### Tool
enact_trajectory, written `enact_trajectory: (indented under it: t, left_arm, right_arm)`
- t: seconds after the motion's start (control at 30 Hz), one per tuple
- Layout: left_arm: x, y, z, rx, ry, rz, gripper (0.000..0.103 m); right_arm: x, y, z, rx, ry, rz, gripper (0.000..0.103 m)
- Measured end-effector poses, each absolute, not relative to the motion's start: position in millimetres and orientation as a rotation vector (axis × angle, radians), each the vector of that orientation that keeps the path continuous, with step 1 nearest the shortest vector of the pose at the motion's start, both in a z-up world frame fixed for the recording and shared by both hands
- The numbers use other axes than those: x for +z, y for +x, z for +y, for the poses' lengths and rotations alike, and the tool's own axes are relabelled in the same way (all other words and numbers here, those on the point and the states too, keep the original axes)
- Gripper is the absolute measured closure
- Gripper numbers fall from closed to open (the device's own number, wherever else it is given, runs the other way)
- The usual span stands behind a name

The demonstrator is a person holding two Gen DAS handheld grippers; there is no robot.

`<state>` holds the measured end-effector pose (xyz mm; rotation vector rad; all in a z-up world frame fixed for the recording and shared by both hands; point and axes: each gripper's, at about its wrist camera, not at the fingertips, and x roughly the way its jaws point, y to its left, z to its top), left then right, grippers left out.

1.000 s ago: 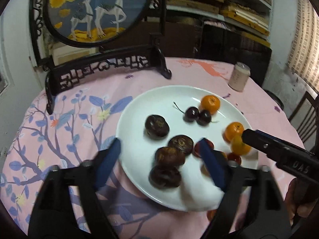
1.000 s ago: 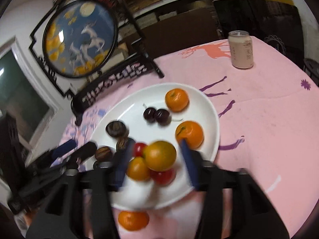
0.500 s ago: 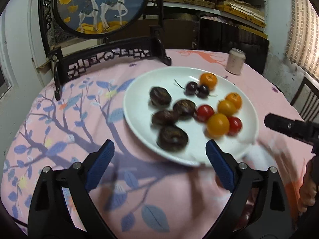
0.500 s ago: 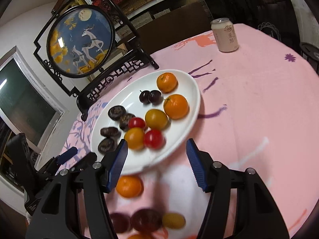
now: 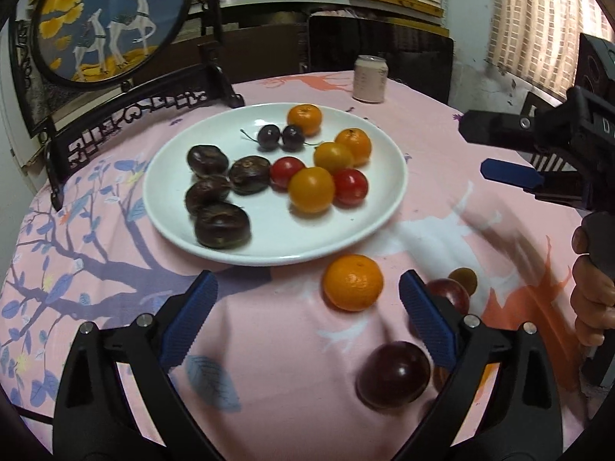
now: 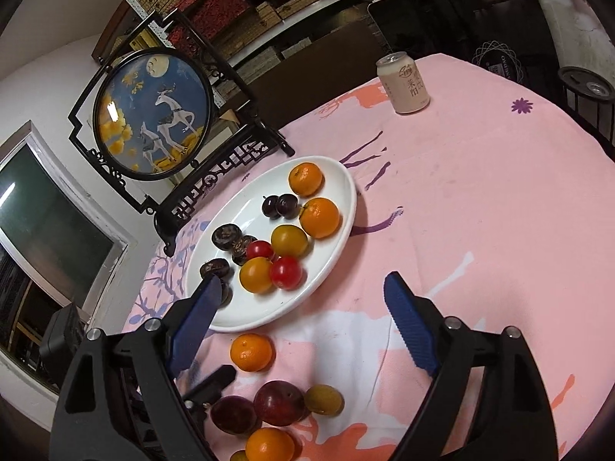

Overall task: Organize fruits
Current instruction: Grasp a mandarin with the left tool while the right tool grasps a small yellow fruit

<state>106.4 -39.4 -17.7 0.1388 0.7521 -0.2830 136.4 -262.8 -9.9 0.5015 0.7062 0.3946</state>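
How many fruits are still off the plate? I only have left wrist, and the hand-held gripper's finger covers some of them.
Observer: The right wrist view shows five on the cloth: a mandarin, a dark plum, a red plum, a yellow-green fruit and an orange. There may be a sixth fruit, cut off by the bottom edge.
Operator: I only see the right hand-held gripper side-on. Is it carrying anything?
Observer: No. The right hand-held gripper has just been opening its jaws, and nothing sits between its fingers.
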Motion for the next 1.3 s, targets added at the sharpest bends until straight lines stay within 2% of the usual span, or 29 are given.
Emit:
enact_trajectory:
  t: [0.2,0.3,0.37,0.47,0.6,0.83,0.93,1.0,1.07,1.3]
  left_arm:
    - [-29,122,-54,-0.264,0.16,0.82,0.019]
    - [-36,131,-58,-0.275,0.144,0.867,0.034]
    - [-40,135,-61,-0.308,0.129,0.9,0.056]
    - [-40,132,-68,-0.317,0.158,0.891,0.065]
    - [-36,122,-59,-0.303,0.162,0.868,0.065]
    - [-27,106,12,-0.156,0.013,0.839,0.065]
    - [-28,106,23,-0.131,-0.028,0.851,0.065]
    - [-29,107,24,-0.123,-0.022,0.854,0.065]
    - [-31,109,23,-0.111,-0.007,0.863,0.065]
    - [-32,109,24,-0.1,-0.002,0.867,0.064]
  right_arm:
    - [-10,136,-265,0.378,0.504,0.713,0.016]
    - [-11,137,-265,0.381,0.507,0.723,0.016]
    - [-10,136,-264,0.382,0.507,0.723,0.016]
    - [-11,137,-264,0.381,0.504,0.727,0.016]
    - [-15,139,-262,0.389,0.492,0.757,0.016]
    - [-36,114,-258,0.493,0.443,0.829,0.018]
    - [-43,99,-261,0.504,0.425,0.836,0.028]
    - [-48,96,-263,0.52,0.441,0.854,0.046]
    - [-51,96,-261,0.519,0.442,0.87,0.052]
    - [-59,99,-250,0.522,0.39,0.915,0.061]
